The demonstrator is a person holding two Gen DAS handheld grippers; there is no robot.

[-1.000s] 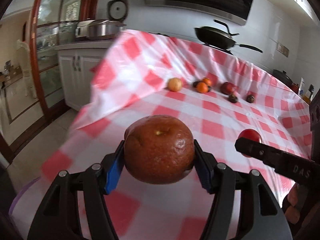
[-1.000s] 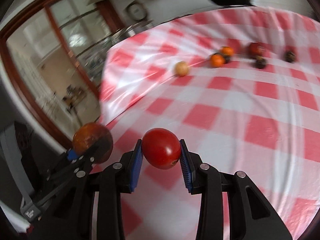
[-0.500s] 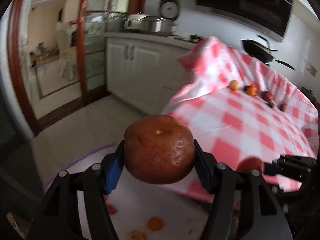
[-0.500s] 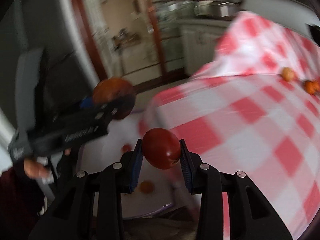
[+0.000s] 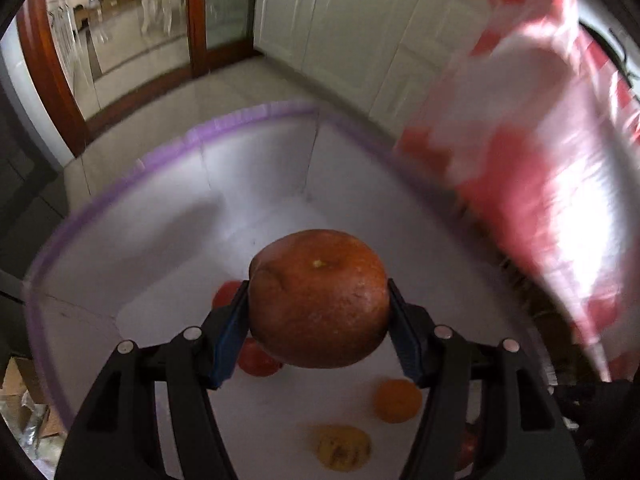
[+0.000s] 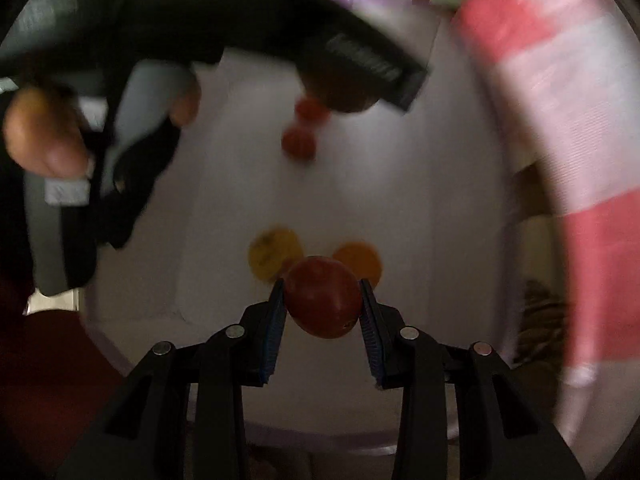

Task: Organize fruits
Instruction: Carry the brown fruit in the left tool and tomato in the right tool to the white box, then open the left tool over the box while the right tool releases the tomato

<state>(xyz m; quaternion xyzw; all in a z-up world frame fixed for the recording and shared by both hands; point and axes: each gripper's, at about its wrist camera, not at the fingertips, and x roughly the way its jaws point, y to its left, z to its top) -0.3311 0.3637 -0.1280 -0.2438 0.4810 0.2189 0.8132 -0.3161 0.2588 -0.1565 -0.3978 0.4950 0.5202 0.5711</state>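
Now we see heavy blur in the right wrist view: the fruits on the bin's floor are just smears, and the left gripper [image 6: 352, 92] crossing overhead hides most of its load. In the left view, the big brown-orange fruit [image 5: 319, 298] covers part of a red fruit [image 5: 258, 358] below. Both grippers point steeply down over the white bin with the purple rim [image 5: 248, 114]. The left fingers [image 5: 230, 340] clamp that big fruit; the right gripper [image 6: 322, 300] squeezes a red tomato [image 6: 322, 296]. The checked tablecloth [image 5: 540, 152] hangs alongside.
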